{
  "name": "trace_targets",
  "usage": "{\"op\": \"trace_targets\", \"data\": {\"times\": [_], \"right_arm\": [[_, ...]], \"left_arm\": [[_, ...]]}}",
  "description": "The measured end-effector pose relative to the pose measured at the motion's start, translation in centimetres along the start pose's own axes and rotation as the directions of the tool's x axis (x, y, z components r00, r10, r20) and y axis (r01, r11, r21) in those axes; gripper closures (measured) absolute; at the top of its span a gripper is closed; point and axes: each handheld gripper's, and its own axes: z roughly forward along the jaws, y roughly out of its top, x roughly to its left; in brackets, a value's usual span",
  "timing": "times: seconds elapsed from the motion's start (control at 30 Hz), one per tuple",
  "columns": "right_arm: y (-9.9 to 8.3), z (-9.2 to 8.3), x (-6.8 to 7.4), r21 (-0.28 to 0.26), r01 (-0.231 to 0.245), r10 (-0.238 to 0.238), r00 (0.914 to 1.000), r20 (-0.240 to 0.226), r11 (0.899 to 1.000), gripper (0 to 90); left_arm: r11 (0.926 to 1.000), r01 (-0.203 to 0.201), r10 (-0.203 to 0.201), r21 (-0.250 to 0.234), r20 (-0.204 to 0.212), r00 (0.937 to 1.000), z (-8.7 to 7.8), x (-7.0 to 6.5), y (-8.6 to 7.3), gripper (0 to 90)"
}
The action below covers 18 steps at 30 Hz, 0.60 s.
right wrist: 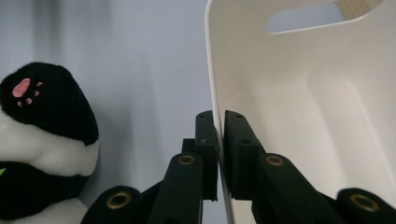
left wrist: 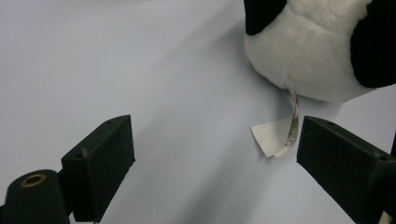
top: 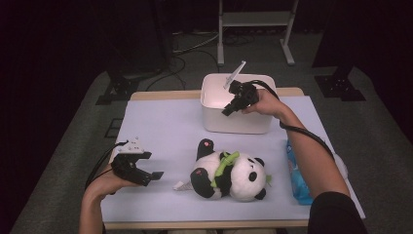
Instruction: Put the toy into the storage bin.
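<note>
Right gripper clamped on bin wall — left gripper idle.
Left gripper (top: 146, 173) rests on the tabletop (top: 160, 131), jaws wide, nothing between them, beside the panda (top: 229, 175); right gripper (right wrist: 219, 135) pinches the bin (top: 214, 117) rim — bin at the tabletop's far edge.

On my table: one white bin (top: 237, 119), one plush panda (top: 230, 174), one blue packet (top: 298, 176); my two grippers, left (top: 155, 175) and right (top: 227, 111).
</note>
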Motion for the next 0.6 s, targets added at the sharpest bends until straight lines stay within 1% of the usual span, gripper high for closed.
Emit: {"op": "trace_targets", "data": {"times": [0.1,0.13,0.2,0.27,0.33,0.37,0.43,0.47,0.57,0.6], "right_arm": [[0.0,-0.1,0.6,0.008,0.007,-0.007,1.0,-0.005,1.0,83.8],[0.0,-0.1,1.0,0.016,0.015,-0.015,0.9998,-0.008,1.0,83.8],[-0.1,-0.1,1.3,0.017,0.015,-0.015,0.9999,-0.009,1.0,83.8],[-0.1,-0.2,2.1,0.027,0.031,-0.03,0.9995,-0.012,0.999,83.8],[-0.2,-0.2,2.6,0.033,0.039,-0.039,0.9991,-0.015,0.999,83.8],[-0.2,-0.2,2.6,0.033,0.039,-0.039,0.9991,-0.015,0.999,83.8],[-0.2,-0.2,3.3,0.037,0.053,-0.052,0.9985,-0.017,0.998,83.9],[-0.2,-0.2,3.3,0.037,0.053,-0.052,0.9985,-0.017,0.998,83.9],[-0.1,-0.1,4.3,0.047,0.057,-0.056,0.9983,-0.013,0.997,84.0],[-0.1,-0.1,4.3,0.047,0.057,-0.056,0.9983,-0.013,0.997,84.0]], "left_arm": [[0.9999,-0.008,0.008,0.008,0.003,1.0,0.2,0.0,0.0,10.4],[1.0,-0.005,0.005,0.008,0.005,1.0,0.2,0.0,0.0,10.4],[0.9999,-0.007,0.007,0.009,0.007,1.0,0.3,-0.1,0.0,10.4],[0.9999,-0.013,0.013,0.012,0.008,0.9999,0.3,-0.1,0.1,10.4],[0.9998,-0.017,0.017,0.013,0.01,0.9998,0.4,-0.2,0.1,10.4],[0.9998,-0.017,0.017,0.013,0.01,0.9998,0.4,-0.2,0.1,10.4],[0.9998,-0.015,0.015,0.013,0.014,0.9998,0.5,-0.3,0.2,10.4],[0.9998,-0.015,0.015,0.013,0.014,0.9998,0.5,-0.3,0.2,10.4],[0.9995,-0.023,0.023,0.02,0.018,0.9996,0.6,-0.3,0.2,10.4],[0.9996,-0.022,0.022,0.02,0.018,0.9996,0.7,-0.3,0.2,10.4]]}}
